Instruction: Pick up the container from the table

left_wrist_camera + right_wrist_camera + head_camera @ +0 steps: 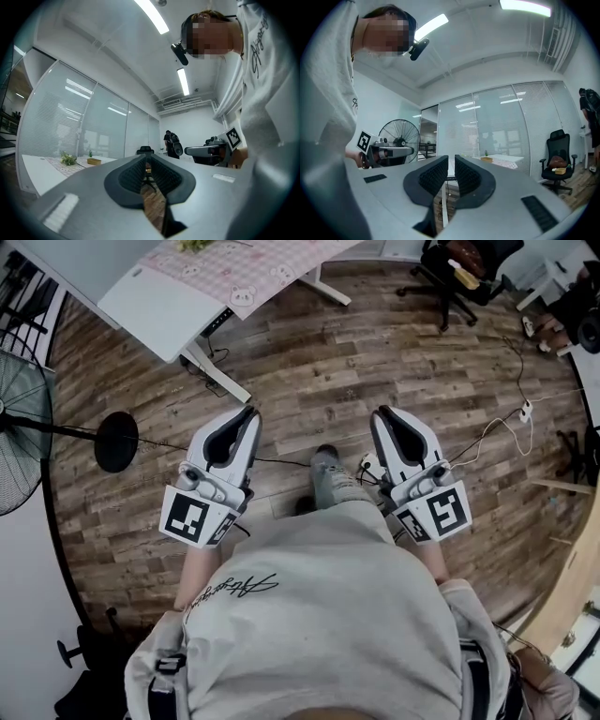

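Note:
The container is a small yellowish tray (93, 161) that sits far off on a white table (178, 306) with a pink patterned cloth (244, 268). It also shows in the right gripper view as a small tray (487, 159) beside a little plant. I cannot make it out in the head view. My left gripper (248, 412) and right gripper (382, 413) are held side by side at waist height over the wooden floor, well short of the table. The left gripper (146, 161) is shut and empty. The right gripper (451, 161) is shut to a narrow slit, with nothing between the pads.
A standing fan (19, 427) with a round base (116, 442) is at the left. A black office chair (459, 273) stands at the back right, and cables (506, 427) trail over the floor. Another person with a backpack (171, 140) stands in the distance.

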A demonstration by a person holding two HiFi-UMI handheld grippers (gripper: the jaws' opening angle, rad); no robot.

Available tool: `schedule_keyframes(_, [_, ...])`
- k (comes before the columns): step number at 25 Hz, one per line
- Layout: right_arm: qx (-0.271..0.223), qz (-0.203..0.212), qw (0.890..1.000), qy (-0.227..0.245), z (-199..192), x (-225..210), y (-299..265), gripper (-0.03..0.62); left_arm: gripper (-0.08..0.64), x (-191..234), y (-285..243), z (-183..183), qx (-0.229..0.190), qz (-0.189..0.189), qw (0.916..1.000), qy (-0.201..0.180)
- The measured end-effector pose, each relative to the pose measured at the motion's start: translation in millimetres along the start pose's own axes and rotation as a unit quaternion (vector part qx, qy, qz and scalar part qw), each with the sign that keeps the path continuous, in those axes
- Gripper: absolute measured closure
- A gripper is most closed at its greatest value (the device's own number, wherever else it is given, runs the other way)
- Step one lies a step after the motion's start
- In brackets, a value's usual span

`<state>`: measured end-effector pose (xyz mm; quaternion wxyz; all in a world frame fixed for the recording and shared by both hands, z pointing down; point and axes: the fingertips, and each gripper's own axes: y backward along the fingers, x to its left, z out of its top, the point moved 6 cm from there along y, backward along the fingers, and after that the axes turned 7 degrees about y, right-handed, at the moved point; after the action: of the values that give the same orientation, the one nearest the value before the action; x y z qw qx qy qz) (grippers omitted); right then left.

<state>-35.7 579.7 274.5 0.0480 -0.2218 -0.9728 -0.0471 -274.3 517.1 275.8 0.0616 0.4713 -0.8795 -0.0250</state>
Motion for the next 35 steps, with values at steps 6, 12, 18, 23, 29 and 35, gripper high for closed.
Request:
schedule_keyframes(6, [-0.012, -0.02, 1.0, -0.017, -4.8, -12.0, -6.4, 0.397, 0.297, 7.9, -7.8, 1.1, -0.007, 0.026, 0.9996, -0.001])
schedule_keyframes(12, [-0.036, -0.062, 0.997, -0.022, -0.9, -35.7, -21.3, 0.271, 0.151, 30.5, -15.4, 3.6, -0.02, 0.068, 0.9975, -0.003])
schedule_keyframes(18, [-0.032, -0.067, 0.997, -0.005, -3.9, -67.5, -47.8, 0.195, 0.132, 54.5, -41.9, 5.3, -0.027, 0.081, 0.9963, -0.011])
schedule_keyframes(23, [-0.039, -0.066, 0.997, 0.001, -7.0, -97.2, -73.4, 0.19, 0.13, 73.1, -68.3, 3.4, -0.027, 0.087, 0.9957, -0.015])
schedule_keyframes(29, [-0.04, -0.06, 0.997, -0.009, -20.8, -137.2, -106.2, 0.189, 0.13, 99.9, -107.8, 0.7, -0.026, 0.09, 0.9955, -0.015])
schedule_keyframes(35, [-0.035, -0.048, 0.998, -0.016, -24.6, -178.2, -141.0, 0.189, 0.131, 123.6, -151.6, 5.6, -0.024, 0.095, 0.995, -0.02])
